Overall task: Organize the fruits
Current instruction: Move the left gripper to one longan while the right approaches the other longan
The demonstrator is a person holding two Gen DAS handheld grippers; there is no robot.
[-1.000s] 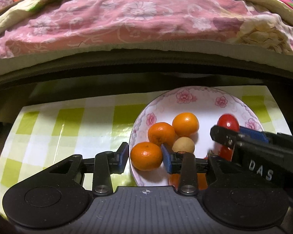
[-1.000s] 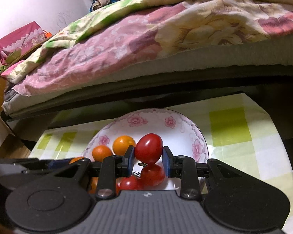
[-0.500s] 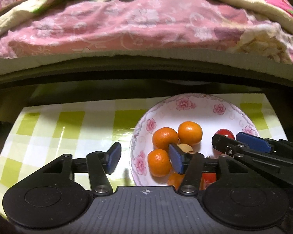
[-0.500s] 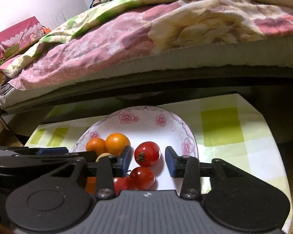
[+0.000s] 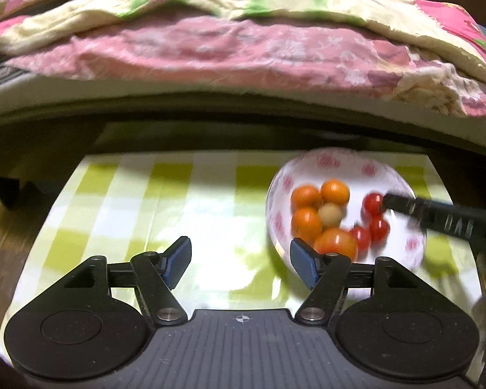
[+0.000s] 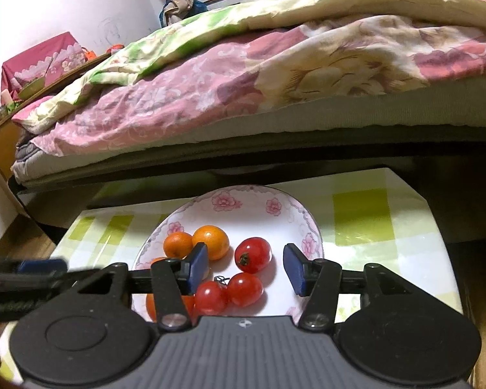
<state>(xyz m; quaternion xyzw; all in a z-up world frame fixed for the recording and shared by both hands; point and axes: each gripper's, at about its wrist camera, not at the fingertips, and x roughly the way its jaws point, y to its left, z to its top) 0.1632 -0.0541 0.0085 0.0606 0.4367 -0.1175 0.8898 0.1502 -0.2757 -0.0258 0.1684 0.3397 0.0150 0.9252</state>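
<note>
Left wrist view, left to right: green-and-white checked cloth (image 5: 178, 201) covering the desk; left tool (image 5: 239, 261), blue pads wide apart with nothing between them, over bare cloth just left of the plate, its jaws having just been opening; floral plate (image 5: 337, 162) toward the right of the desk, blurred. On the plate: four oranges (image 5: 306, 222) clustered around one small tan fruit (image 5: 330, 214) on its left half, three red tomatoes (image 5: 374, 203) on its right half. Black finger of the right tool (image 5: 437, 217) enters from the right, its tip near the farthest tomato. Bed with pink floral quilt (image 5: 243, 52) lies behind the desk.

Right wrist view, left to right: finger of the left tool at the left edge, blurred; right tool (image 6: 245, 269), jaws moderately apart and having just been opening, pads clear of the single tomato (image 6: 253, 254) lying on the plate between them; two joined tomatoes (image 6: 230, 291) nearer the camera.
</note>
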